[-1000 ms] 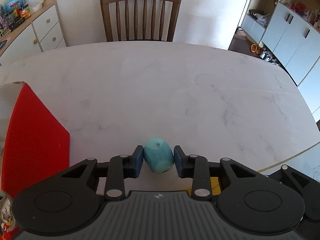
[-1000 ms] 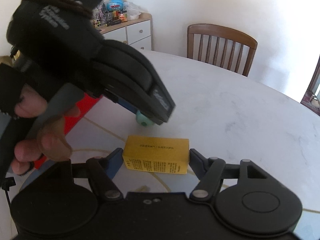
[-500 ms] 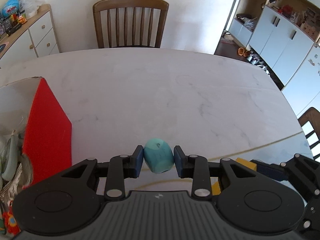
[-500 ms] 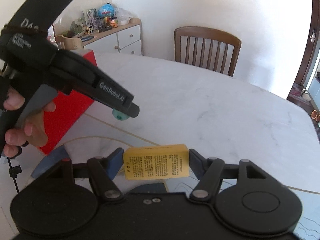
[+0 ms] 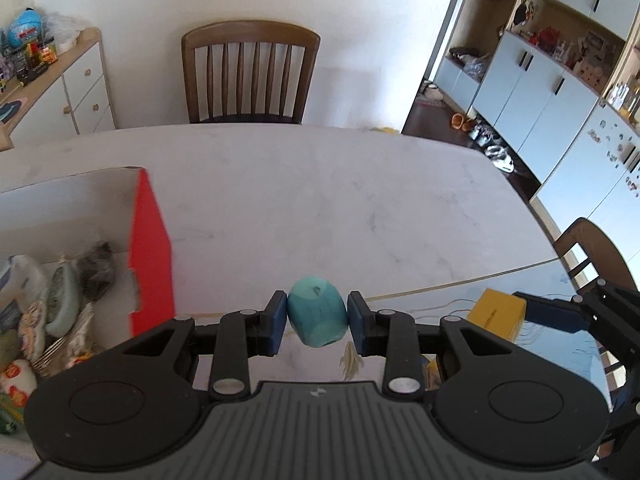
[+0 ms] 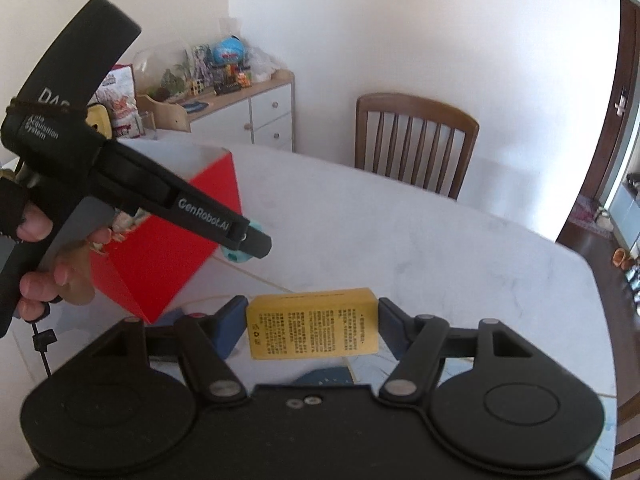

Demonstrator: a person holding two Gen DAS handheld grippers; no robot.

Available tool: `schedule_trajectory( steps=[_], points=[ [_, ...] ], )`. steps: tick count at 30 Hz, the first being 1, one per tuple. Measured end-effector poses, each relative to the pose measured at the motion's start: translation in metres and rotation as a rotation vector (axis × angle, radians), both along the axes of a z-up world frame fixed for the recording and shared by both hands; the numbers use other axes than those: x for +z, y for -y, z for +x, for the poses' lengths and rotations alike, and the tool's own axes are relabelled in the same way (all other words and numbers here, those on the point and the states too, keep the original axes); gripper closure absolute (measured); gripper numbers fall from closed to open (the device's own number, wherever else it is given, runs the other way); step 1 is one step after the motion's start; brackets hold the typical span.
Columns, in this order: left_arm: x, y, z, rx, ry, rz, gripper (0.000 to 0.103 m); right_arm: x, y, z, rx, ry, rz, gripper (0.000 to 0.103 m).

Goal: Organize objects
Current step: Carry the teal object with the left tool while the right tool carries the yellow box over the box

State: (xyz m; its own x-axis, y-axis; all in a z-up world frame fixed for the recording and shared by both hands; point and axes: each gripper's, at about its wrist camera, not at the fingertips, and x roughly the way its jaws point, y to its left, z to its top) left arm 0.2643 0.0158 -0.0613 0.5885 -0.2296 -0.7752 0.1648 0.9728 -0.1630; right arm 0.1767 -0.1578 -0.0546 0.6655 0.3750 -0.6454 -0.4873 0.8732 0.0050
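My left gripper (image 5: 317,322) is shut on a teal egg-shaped object (image 5: 318,311), held above the white marble table (image 5: 320,200). My right gripper (image 6: 310,330) is shut on a yellow printed box (image 6: 313,329), its blue pads pressing both short ends. In the left wrist view the yellow box (image 5: 496,314) shows at the lower right, in the other gripper's jaws. In the right wrist view the left gripper (image 6: 242,248) hangs at the left, gripped by a hand (image 6: 48,256), with the teal object (image 6: 236,255) peeking below its tip. A red-sided open box (image 5: 150,248) stands left, holding several items.
A wooden chair (image 5: 250,74) stands at the table's far side. A white sideboard (image 5: 52,88) with toys is at the back left. Cabinets and shoes lie off to the right. A second chair (image 5: 592,256) sits at the table's right edge.
Both grippers have risen with their loads and shifted toward the red box. More of the box's inside and its contents now show in the left wrist view.
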Motion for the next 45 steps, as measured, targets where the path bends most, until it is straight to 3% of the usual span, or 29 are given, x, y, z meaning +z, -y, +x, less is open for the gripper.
schedule_trajectory(
  steps=[12,23,32,36,45],
  points=[
    [0.036,-0.059,-0.042,0.024,0.038,-0.025,0.071,0.05,-0.046,-0.022,0.054,0.071,-0.005,0.035],
    [0.055,-0.143,-0.062,0.075,0.066,-0.003,0.071,0.071,-0.113,-0.028,0.114,0.11,-0.005,0.035],
    [0.052,-0.212,-0.063,0.122,0.059,0.033,0.071,0.066,-0.172,-0.018,0.148,0.099,0.001,0.035],
    [0.045,-0.236,-0.058,0.139,0.049,0.042,0.071,0.06,-0.191,-0.006,0.149,0.047,0.045,0.035],
    [0.014,-0.259,-0.035,0.12,-0.001,0.072,0.071,0.032,-0.228,0.026,0.127,-0.012,0.016,0.035]
  ],
)
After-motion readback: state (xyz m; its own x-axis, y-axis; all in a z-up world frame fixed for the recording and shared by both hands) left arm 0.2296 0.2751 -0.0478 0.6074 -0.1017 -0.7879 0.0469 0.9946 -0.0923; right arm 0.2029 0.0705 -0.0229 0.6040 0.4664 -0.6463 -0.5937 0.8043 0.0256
